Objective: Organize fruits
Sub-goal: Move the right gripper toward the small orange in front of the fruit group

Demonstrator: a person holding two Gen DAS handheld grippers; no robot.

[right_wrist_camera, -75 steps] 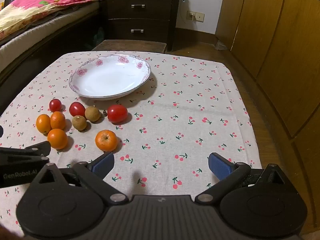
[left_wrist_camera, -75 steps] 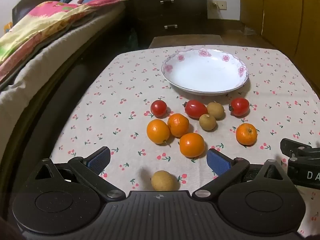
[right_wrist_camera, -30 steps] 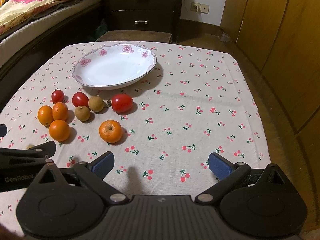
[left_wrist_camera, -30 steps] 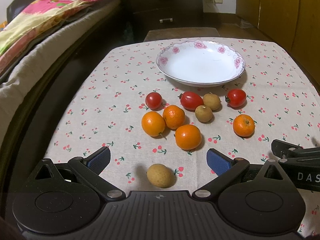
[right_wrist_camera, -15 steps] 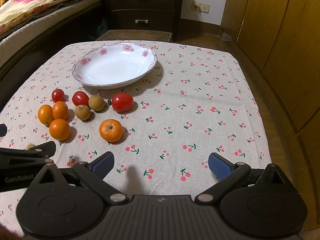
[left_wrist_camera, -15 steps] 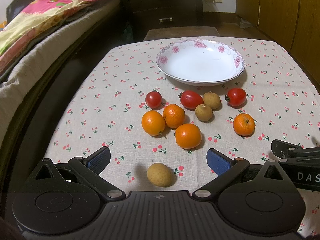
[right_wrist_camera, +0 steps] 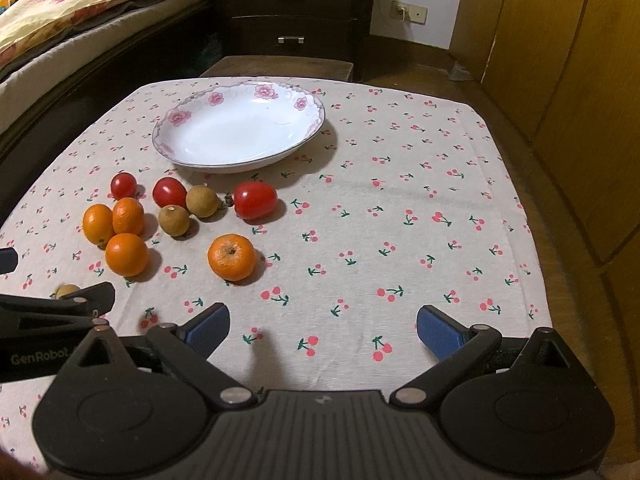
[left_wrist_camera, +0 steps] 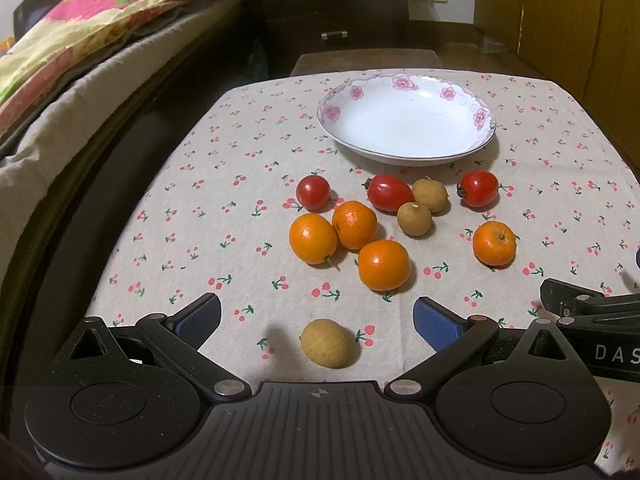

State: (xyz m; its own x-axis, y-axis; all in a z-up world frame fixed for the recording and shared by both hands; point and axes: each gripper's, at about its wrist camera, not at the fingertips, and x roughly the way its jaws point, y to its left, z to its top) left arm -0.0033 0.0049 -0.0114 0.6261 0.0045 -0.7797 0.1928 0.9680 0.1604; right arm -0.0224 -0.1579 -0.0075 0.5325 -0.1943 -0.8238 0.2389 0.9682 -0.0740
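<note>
A white flowered plate (left_wrist_camera: 406,152) stands empty at the far side of the cherry-print tablecloth; it also shows in the right wrist view (right_wrist_camera: 208,164). In front of it lie several oranges (left_wrist_camera: 384,265), three red tomatoes (left_wrist_camera: 390,193) and brown longans (left_wrist_camera: 415,219). One orange (right_wrist_camera: 231,257) lies apart to the right. One longan (left_wrist_camera: 327,343) lies between the fingers of my open, empty left gripper (left_wrist_camera: 316,318). My right gripper (right_wrist_camera: 322,328) is open and empty over bare cloth, right of the fruit.
A bed with a colourful blanket (left_wrist_camera: 80,28) runs along the left. A dark drawer chest (right_wrist_camera: 296,12) stands behind the table. Wooden cabinet doors (right_wrist_camera: 560,60) line the right. The table's right edge (right_wrist_camera: 536,240) is near my right gripper.
Both grippers have drawn back slightly and stayed open. The fruit and the plate have not moved.
</note>
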